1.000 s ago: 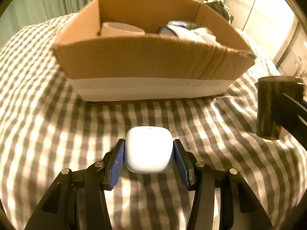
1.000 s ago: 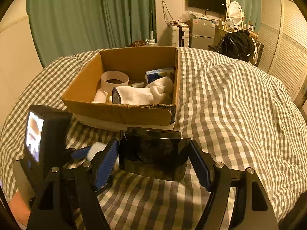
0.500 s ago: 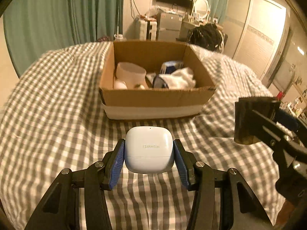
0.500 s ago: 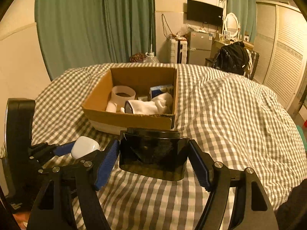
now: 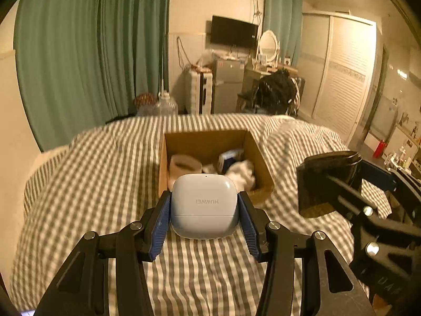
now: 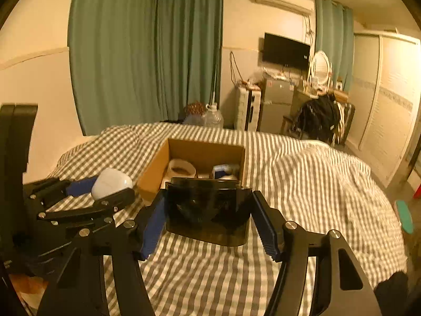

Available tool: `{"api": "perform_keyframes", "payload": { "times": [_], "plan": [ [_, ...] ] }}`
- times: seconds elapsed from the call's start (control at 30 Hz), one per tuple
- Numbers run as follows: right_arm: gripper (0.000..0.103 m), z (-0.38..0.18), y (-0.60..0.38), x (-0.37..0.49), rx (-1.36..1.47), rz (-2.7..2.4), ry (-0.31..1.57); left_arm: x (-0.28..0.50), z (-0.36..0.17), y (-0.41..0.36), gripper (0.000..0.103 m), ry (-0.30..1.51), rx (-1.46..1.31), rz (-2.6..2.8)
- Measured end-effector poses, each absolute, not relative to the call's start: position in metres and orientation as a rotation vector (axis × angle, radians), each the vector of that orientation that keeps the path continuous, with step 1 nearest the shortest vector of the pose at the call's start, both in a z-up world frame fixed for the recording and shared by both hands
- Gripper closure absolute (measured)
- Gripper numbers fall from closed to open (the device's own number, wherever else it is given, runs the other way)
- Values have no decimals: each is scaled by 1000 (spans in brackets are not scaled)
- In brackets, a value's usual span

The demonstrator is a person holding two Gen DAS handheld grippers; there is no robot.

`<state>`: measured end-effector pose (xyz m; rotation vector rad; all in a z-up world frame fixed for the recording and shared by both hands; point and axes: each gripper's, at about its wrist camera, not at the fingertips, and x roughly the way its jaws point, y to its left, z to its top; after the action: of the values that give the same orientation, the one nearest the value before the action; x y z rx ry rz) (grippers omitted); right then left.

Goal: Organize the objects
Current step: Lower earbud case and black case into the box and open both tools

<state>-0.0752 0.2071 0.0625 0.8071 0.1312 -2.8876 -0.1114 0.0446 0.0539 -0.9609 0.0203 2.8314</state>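
While the left gripper point(image 5: 204, 212) sits low in the centre of the left wrist view, its blue pads point(image 5: 161, 223) press on both sides of a white earbud case point(image 5: 204, 205), so the jaws are clamped on it. The case is held clear above the checked bedcover point(image 5: 92, 184), with its printed brand name reading upside down.

In the right wrist view the right gripper point(image 6: 208, 218) fills the lower middle of the frame. A dark see-through container point(image 6: 208, 208) sits between its blue pads point(image 6: 152, 226). The left pad touches the container's side and the right pad looks to be against its other edge; the jaws have just been closing on it, and it hangs above the bedcover point(image 6: 302, 184). The same container point(image 5: 323, 184) shows at the right edge of the left wrist view, and the case point(image 6: 111, 183) shows at the left of the right wrist view, nipped in the left gripper point(image 6: 105, 187).

A cardboard box point(image 5: 259, 158) rests on the bed beyond both grippers, just above centre in each view. It stands open at the top and holds a pale roll of tape point(image 5: 185, 164), a small blue and white packet point(image 5: 230, 156) and crumpled white cloth point(image 5: 242, 175). From the right wrist view the box point(image 6: 155, 168) shows the roll point(image 6: 181, 167) at its left side.

Green curtains point(image 5: 92, 52) hang behind the bed in the upper left.
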Motion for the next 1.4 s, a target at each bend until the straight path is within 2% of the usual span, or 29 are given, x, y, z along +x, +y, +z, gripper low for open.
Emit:
{"api": "perform_keyframes", "payload": {
  "times": [0.47, 0.7, 0.87, 1.13, 1.4],
  "plan": [
    [42, 92, 193, -147, 738, -2848, 118, -200, 70, 45, 52, 43, -938, 2862],
    [43, 93, 186, -208, 743, -2837, 129, -260, 56, 50, 52, 84, -958, 2883],
    [43, 79, 194, -258, 784, -2826, 68, -292, 20, 61, 52, 152, -1021, 2859],
    [43, 31, 191, -323, 902, -2783, 63, -334, -33, 61, 52, 110, -1134, 2767],
    [43, -17, 196, -356, 1054, -2719, 56, -346, -59, 60, 52, 104, -1193, 2703]
  ]
}}
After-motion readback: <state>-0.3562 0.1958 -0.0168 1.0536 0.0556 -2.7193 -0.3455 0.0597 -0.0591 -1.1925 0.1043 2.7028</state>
